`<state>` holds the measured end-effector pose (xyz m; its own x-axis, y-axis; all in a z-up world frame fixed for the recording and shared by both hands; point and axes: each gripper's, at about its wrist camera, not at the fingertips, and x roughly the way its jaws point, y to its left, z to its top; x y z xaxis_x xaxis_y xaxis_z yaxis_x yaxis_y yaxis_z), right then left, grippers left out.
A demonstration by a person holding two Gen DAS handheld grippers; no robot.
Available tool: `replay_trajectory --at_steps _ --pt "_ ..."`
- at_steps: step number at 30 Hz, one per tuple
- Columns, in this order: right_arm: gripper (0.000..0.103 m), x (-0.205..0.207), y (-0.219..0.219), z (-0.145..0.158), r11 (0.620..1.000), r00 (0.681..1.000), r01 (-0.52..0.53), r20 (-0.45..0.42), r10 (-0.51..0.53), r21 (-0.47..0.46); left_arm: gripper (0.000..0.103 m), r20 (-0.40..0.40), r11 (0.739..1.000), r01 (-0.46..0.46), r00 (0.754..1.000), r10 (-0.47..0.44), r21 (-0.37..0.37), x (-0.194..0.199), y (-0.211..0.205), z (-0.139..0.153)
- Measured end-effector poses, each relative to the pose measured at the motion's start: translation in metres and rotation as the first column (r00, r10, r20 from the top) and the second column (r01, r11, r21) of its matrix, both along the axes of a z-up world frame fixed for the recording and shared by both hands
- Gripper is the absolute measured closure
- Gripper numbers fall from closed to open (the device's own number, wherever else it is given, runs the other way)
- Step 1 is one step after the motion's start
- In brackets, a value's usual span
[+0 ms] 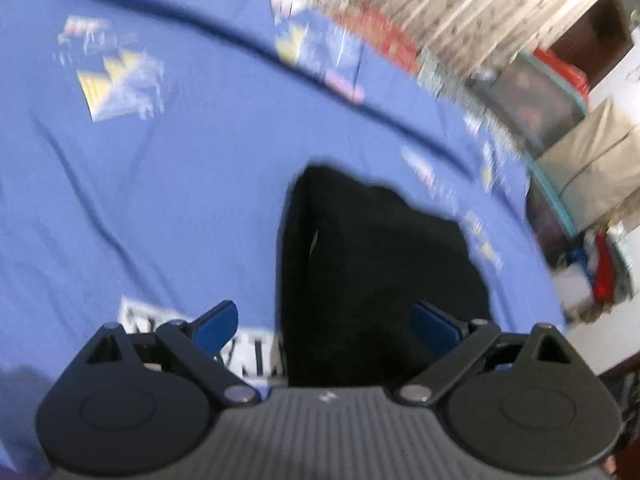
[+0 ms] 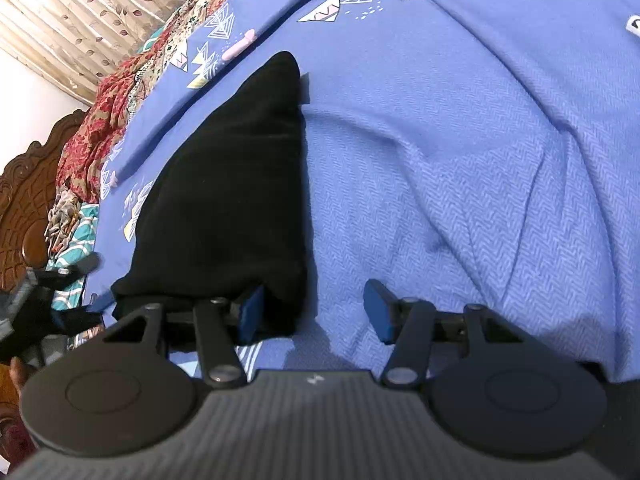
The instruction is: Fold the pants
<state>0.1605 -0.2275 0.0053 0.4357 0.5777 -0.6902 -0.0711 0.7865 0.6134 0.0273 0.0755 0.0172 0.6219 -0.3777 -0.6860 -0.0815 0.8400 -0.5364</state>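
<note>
Both hand-held grippers, left (image 1: pixel 324 324) and right (image 2: pixel 314 310), hung with jaws apart over the pants' (image 2: pixel 236 184) near end on the bed (image 2: pixel 460 168); I judged a clean next fold needed both near corners pinched evenly

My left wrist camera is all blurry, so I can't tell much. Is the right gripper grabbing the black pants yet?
Observer: No. The right gripper is open, with one finger at the near edge of the black pants and the other over the bare blue bedsheet.
Operator: What's at the end of the bed on your screen?
Observer: A carved wooden headboard, at the left edge of the right wrist view.
</note>
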Motion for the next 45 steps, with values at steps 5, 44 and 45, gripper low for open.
replay_trajectory --at_steps 5,44,45 --pt "0.045 0.002 0.001 -0.001 1.000 1.000 -0.006 0.001 0.006 -0.006 0.008 -0.021 1.000 0.016 1.000 -0.016 0.004 -0.014 -0.010 -0.018" --pt "0.043 0.002 0.005 0.000 1.000 1.000 -0.008 0.015 0.008 -0.030 0.006 -0.004 1.000 0.011 1.000 -0.011 0.005 -0.028 -0.012 -0.018" --pt "0.043 0.002 0.005 0.000 1.000 1.000 -0.008 0.015 0.008 -0.030 0.006 -0.004 1.000 0.010 1.000 -0.010 0.005 -0.028 -0.012 -0.018"
